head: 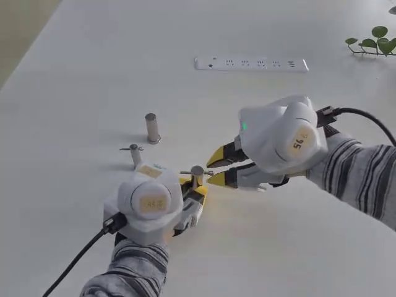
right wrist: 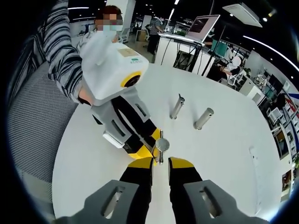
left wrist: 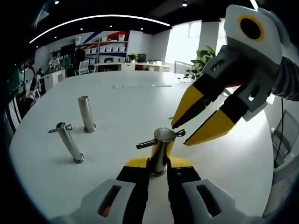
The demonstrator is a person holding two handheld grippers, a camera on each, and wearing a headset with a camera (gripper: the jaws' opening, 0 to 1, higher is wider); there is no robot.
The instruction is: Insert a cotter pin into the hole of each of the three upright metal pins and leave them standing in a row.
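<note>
Pin, shiny steel cylinder, clamped in left gripper fingers, cotter pin through
Right gripper fingers apart alongside

A white power strip lay at twelve o'clock on the broad white workbench, with a leafy plant trailing in at two o'clock. A curved strip light arced across the dark ceiling above wall shelves. Daylight flooded a window beside them.
</note>
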